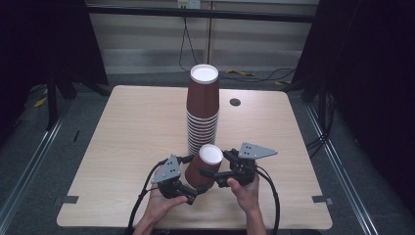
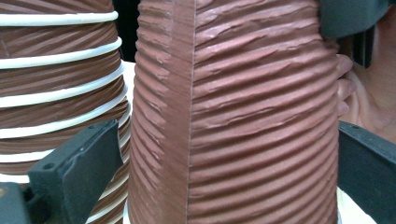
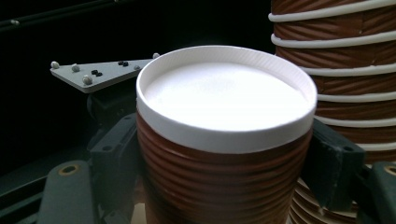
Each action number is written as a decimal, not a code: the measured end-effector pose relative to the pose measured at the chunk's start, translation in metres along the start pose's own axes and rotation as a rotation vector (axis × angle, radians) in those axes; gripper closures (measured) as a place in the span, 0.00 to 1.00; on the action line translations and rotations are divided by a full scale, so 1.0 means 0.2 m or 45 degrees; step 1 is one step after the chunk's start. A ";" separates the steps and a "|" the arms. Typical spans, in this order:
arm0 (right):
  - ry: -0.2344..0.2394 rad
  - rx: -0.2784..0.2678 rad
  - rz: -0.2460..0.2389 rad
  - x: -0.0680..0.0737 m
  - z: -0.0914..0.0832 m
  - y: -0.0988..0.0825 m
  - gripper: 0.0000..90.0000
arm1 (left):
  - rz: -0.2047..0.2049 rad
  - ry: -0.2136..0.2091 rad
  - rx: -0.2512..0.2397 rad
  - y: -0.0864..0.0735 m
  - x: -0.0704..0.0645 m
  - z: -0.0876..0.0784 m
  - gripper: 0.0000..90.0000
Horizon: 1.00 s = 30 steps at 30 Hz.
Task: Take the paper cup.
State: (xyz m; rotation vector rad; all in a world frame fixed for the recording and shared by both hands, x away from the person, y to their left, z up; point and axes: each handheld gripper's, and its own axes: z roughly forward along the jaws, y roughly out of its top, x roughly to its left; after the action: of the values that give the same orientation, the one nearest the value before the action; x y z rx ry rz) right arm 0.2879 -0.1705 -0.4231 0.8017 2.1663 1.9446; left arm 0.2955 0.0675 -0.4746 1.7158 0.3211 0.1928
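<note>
A brown ribbed paper cup hangs tilted just above the table's front, its white end up, right in front of a tall stack of the same cups. My right gripper comes in from the right, and its jaws press both sides of the cup just under the white end; it is shut on it. From the left, my left gripper has the cup wall between its jaws with a thin gap at the left jaw, so it is open. The stack stands close behind the cup.
The wooden table has a round cable hole to the right of the stack. Metal rails and dark curtains flank the table, and cables lie on the floor beyond its far edge. A hand shows past the cup.
</note>
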 end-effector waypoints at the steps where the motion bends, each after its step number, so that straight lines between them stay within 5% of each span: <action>1: 0.000 0.000 0.000 0.00 0.00 0.00 0.26 | 0.000 0.000 0.000 0.00 0.00 0.00 0.01; 11: 0.015 -0.020 -0.020 0.01 0.00 0.00 0.26 | 0.025 -0.031 -0.026 -0.01 -0.02 0.03 0.09; 19: 0.035 -0.042 0.019 -0.01 -0.01 -0.01 0.23 | 0.031 -0.030 -0.030 0.00 -0.02 0.02 0.13; 30: -0.004 0.014 0.023 -0.02 0.01 0.00 0.15 | 0.042 -0.027 0.020 0.00 0.00 0.00 0.14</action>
State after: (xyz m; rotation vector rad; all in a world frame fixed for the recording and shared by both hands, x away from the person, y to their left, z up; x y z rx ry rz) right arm 0.2915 -0.1707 -0.4249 0.8288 2.1772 1.9402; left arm 0.2952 0.0668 -0.4753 1.7383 0.2790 0.1965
